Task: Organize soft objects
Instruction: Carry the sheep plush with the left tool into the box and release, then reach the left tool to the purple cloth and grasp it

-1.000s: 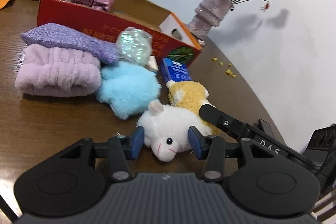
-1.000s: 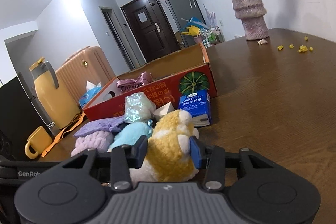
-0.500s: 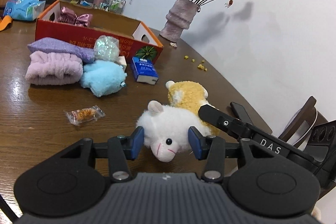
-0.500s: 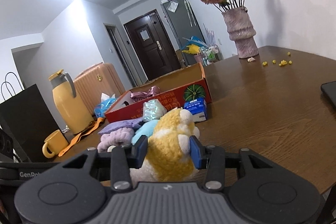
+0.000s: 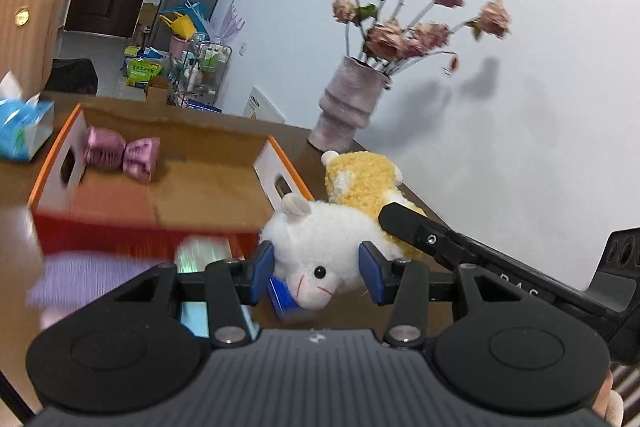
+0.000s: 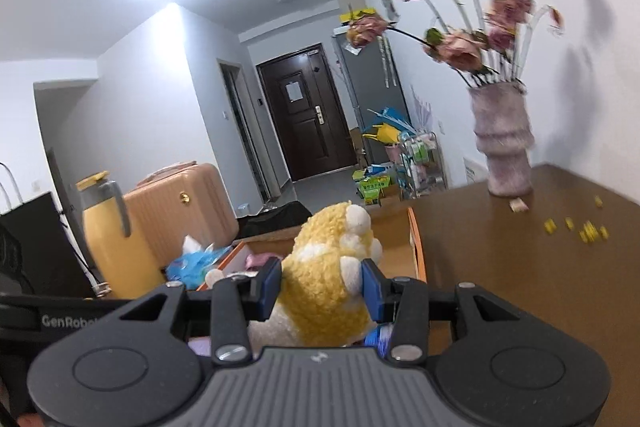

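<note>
My left gripper is shut on a white plush animal, held in the air with its face toward the camera. Just right of it the right gripper's black finger crosses the yellow plush toy. In the right wrist view my right gripper is shut on that yellow plush toy, also lifted. An open red and orange cardboard box lies ahead and below, with a pink satin candy-shaped pillow inside. The box's far corner shows behind the yellow toy.
A vase of dried pink flowers stands on the brown table beyond the box. Yellow crumbs lie near it. A blue tissue pack, purple cloth, yellow jug and peach suitcase sit to the left.
Both grippers have risen with their plush toys and moved toward the box, which is now close below and ahead. The pile of soft items on the table has dropped under the view.
</note>
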### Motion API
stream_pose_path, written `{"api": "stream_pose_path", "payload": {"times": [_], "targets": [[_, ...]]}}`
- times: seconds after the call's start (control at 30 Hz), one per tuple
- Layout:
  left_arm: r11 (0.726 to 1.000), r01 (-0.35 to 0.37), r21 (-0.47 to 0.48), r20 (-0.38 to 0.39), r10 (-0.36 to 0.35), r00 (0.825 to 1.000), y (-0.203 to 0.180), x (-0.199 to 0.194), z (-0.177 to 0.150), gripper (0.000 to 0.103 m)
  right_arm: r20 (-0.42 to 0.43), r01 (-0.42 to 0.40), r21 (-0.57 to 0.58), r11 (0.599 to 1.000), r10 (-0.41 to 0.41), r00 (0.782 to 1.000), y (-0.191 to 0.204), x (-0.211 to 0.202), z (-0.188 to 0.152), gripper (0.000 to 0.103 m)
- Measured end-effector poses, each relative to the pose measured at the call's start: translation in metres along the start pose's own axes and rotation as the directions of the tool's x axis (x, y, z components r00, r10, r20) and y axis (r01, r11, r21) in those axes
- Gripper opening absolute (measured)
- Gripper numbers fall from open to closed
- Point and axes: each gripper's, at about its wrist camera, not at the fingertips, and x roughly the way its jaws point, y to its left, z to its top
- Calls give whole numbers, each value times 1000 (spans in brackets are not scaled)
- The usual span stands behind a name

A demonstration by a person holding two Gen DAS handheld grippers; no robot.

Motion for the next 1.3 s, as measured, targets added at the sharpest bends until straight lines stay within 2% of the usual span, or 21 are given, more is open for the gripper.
{"api": "stream_pose_path", "payload": {"times": [0.13, 0.33, 0.47, 0.57, 0.63, 0.7, 0.8, 0.87, 0.9, 1.0, 1.1, 1.2, 1.3], "targets": [[999, -28, -32, -47, 26, 999, 32, 57, 33, 47, -80, 3, 53, 999, 1, 997, -23, 73, 24, 42], [996, -51, -78, -147, 39, 988, 77, 131, 41, 46, -214, 57, 32, 998, -48, 976, -48, 165, 21, 42], [997, -45, -68, -209, 30, 977, 87, 155, 32, 45, -291, 107, -33, 994, -112, 950, -47, 188, 8, 44], [998, -43, -46, -209, 32, 977, 87, 156, 27, 44, -303, 154, -97, 983, -176, 937, -40, 191, 3, 45], [998, -27, -49, -212, 16, 977, 87, 154, 27, 47, -299, 171, -128, 977, -203, 932, -36, 189, 2, 44], [999, -31, -36, -198, 23, 980, 84, 146, 30, 49, -279, 180, -129, 975, -210, 937, -34, 181, 7, 52], [999, -40, -4, -167, 38, 985, 76, 123, 39, 50, -249, 165, -129, 978, -193, 949, -26, 165, 21, 55], [998, -51, 29, -128, 54, 990, 68, 98, 47, 55, -225, 152, -147, 977, -183, 957, -15, 150, 33, 57], [997, -66, 49, -105, 71, 992, 65, 83, 50, 60, -210, 146, -158, 977, -178, 961, -11, 141, 40, 60], [983, -133, 130, -26, 137, 990, 52, 36, 56, 67, -161, 136, -190, 972, -168, 973, 5, 107, 55, 67], [959, -217, 183, 71, 208, 976, 42, -16, 54, 85, -114, 137, -222, 965, -166, 980, 19, 70, 64, 73], [928, -306, 213, 173, 273, 946, 33, -61, 40, 93, -63, 113, -234, 966, -131, 989, 31, 31, 63, 81], [905, -363, 224, 232, 312, 921, 26, -98, 22, 100, -15, 98, -256, 962, -106, 994, 44, -6, 51, 84]]}}
